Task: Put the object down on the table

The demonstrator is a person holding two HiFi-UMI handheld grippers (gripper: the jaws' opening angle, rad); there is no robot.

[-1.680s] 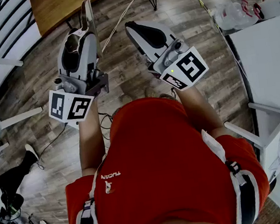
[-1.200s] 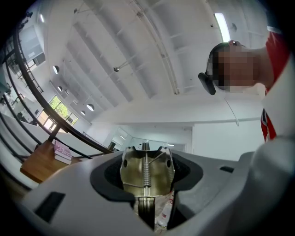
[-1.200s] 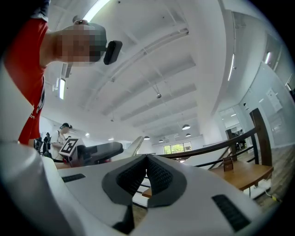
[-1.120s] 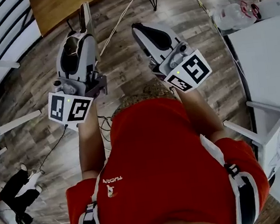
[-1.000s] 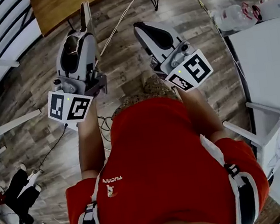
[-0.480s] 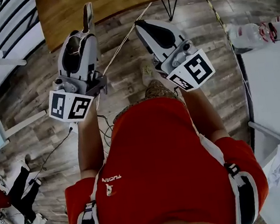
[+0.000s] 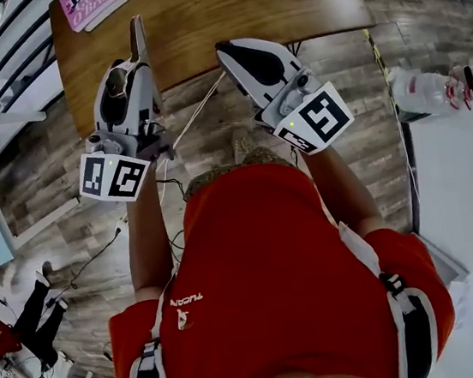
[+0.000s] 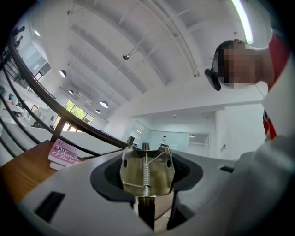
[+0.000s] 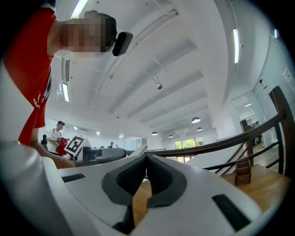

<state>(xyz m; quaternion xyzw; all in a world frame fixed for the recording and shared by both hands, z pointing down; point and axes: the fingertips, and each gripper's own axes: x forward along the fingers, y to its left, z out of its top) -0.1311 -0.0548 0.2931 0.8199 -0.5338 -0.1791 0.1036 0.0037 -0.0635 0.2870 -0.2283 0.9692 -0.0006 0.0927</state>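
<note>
One metal clip (image 8: 146, 168) (base hidden) fills left gripper (image 7: 127, 68); book (image 7: 87, 3) cropped.

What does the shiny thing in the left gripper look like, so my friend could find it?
Find the brown wooden table, then the left gripper held above its near edge. Between its fingers sits a brass-coloured metal piece with a coil spring up its middle. The right gripper beside it is shut on nothing, and the pink book on the table isn't shiny.
</note>
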